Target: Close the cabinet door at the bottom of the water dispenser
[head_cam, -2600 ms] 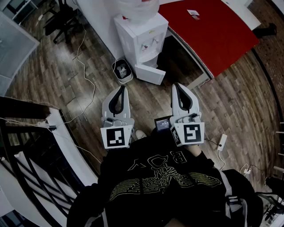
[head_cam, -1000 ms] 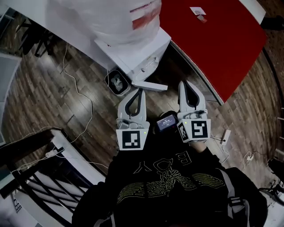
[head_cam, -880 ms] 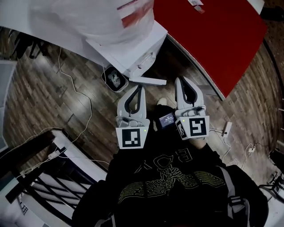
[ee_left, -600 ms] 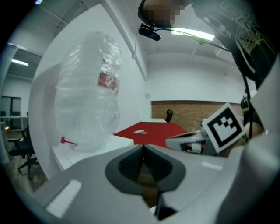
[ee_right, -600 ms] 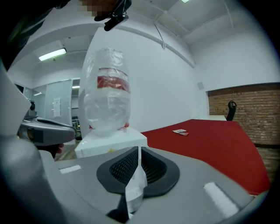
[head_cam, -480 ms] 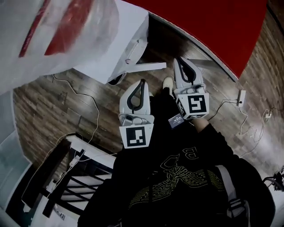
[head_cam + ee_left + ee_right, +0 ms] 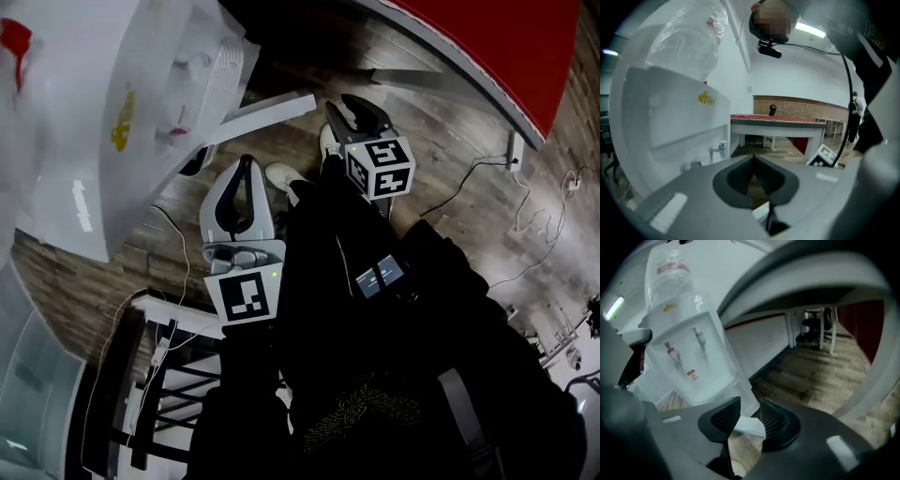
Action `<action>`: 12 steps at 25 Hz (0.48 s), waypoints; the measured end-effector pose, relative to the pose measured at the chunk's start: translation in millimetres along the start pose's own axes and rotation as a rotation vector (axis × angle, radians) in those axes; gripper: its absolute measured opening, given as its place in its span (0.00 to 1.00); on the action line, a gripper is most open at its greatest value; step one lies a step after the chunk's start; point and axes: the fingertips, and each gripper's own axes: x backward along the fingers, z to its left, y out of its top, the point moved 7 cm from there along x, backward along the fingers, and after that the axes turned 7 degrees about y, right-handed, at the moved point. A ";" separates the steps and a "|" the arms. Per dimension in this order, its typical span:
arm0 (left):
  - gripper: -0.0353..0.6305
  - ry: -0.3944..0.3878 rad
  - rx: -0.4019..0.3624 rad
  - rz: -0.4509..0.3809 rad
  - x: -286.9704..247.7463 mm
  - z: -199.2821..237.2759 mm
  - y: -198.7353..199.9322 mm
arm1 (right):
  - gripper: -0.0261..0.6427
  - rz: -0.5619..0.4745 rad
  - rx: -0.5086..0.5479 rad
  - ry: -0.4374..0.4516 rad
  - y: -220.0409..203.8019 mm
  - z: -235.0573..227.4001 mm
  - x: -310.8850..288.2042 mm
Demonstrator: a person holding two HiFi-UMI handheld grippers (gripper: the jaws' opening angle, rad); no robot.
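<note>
Since the frame a second before, both grippers had sunk toward the floor. The right gripper had come close beside the free end of the cabinet door, and we saw the dispenser from much nearer.

The cabinet door was a white panel. It stood open, swung out from the bottom of the white water dispenser over the wooden boards. In the right gripper view, the jaws were opening, with a clear gap between the ribbed pads. The door's white edge showed in that gap, and the pads did not press on it. We could not tell whether anything touched it.

The left gripper hung lower in the head view, apart from the door and pointing toward the base of the dispenser. In its own view, the jaws met at their tips with nothing between them.

A pale shoe sat on the floor between the two grippers. Two taps showed on the dispenser's front, below a water bottle wrapped in clear plastic. A red table stood behind the right gripper, with a cable trailing across the boards near it. A dark railing crossed the lower left corner of the head view.
</note>
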 end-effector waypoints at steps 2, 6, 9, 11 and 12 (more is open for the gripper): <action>0.06 -0.009 -0.002 0.009 -3.1 -4.2 -16.3 | 0.25 0.049 -0.097 0.019 -31.4 -13.1 -24.5; 0.06 0.012 -0.002 0.065 1.0 -4.8 -45.2 | 0.26 0.093 -0.287 0.019 -74.7 -26.2 -60.3; 0.06 0.050 0.017 0.079 6.1 3.9 -49.4 | 0.28 0.101 -0.498 -0.001 -100.1 -27.9 -77.2; 0.06 0.061 0.019 0.068 6.4 8.4 -45.1 | 0.28 0.111 -0.585 -0.008 -110.7 -24.6 -84.7; 0.06 0.060 0.016 0.061 5.3 9.4 -42.8 | 0.28 0.117 -0.608 -0.008 -114.0 -22.7 -87.5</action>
